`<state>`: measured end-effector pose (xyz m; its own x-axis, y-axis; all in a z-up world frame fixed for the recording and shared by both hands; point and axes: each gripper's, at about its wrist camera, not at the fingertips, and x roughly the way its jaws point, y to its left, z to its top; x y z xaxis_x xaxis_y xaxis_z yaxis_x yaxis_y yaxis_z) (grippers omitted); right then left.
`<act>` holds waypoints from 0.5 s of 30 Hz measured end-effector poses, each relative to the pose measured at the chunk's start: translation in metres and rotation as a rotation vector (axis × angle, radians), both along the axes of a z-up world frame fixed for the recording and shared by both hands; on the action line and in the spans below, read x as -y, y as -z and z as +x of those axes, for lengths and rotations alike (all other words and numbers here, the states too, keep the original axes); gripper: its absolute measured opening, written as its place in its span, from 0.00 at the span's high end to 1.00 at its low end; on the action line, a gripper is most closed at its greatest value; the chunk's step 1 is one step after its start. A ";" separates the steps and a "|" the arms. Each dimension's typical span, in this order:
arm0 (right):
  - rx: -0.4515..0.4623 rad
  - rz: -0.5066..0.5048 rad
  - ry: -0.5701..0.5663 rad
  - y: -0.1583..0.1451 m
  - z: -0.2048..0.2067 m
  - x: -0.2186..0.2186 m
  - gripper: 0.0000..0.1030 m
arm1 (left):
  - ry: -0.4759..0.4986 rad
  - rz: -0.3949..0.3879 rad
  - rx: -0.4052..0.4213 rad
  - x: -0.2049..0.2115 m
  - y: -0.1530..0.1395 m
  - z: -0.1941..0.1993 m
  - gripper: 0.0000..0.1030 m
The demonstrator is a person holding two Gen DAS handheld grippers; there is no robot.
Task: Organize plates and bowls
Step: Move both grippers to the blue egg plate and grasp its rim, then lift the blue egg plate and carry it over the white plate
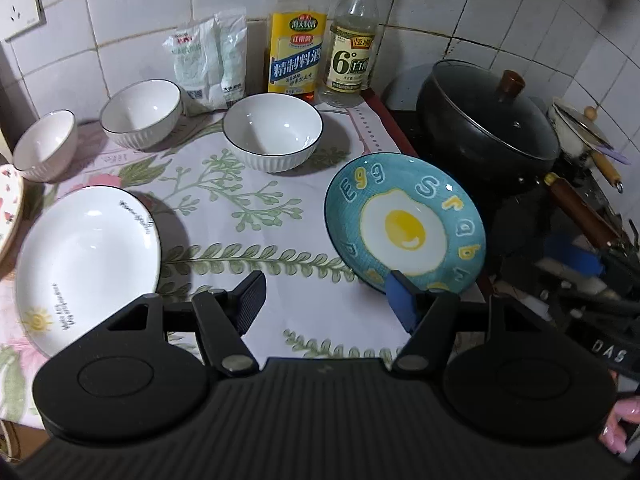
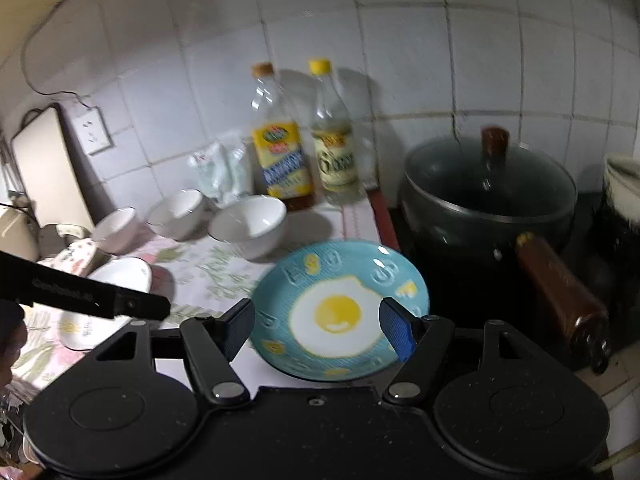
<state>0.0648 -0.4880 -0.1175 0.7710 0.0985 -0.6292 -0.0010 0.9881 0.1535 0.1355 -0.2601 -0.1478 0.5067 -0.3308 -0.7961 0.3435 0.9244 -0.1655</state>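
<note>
Plates and bowls lie scattered over a floral cloth [image 1: 248,240] on a kitchen counter. Nearest, the left gripper [image 1: 326,300] hangs over bare cloth with its jaws spread apart and nothing between them. The right gripper [image 2: 316,326] is likewise released, empty, its 2 pads framing the blue egg plate [image 2: 340,308] from above without touching it, as far as the blurred view shows. That blue egg plate [image 1: 404,224] sits at the cloth's right edge, just beside the stove. At near left lies a white plate [image 1: 86,264] with a small sun and lettering, and a patterned dish [image 1: 10,208] shows at the far-left edge.

Farther back stand 3 white ribbed bowls, apart from each other: the middle bowl [image 1: 273,136] nearest the centre, the left bowl [image 1: 141,118] behind it, and the small bowl [image 1: 46,144] furthest left.

Against the tiled wall [image 1: 120,20] are 2 white bags [image 1: 208,64], a yellow-labelled bottle [image 1: 295,40] and a vinegar bottle [image 1: 354,44]. Right of them a dark lidded pot [image 1: 486,128] rests on the stove, its brown handle [image 2: 560,304] pointing toward the near right.
</note>
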 end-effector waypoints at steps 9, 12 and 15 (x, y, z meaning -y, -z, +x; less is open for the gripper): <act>-0.098 0.085 0.022 0.057 0.013 0.022 0.29 | -0.036 -0.009 -0.010 0.024 0.047 0.014 0.37; -0.106 0.094 0.030 0.069 0.013 0.023 0.29 | -0.024 0.024 0.023 0.037 0.060 0.016 0.38; -0.111 0.098 0.028 0.079 0.015 0.024 0.29 | -0.016 0.038 0.052 0.046 0.068 0.019 0.38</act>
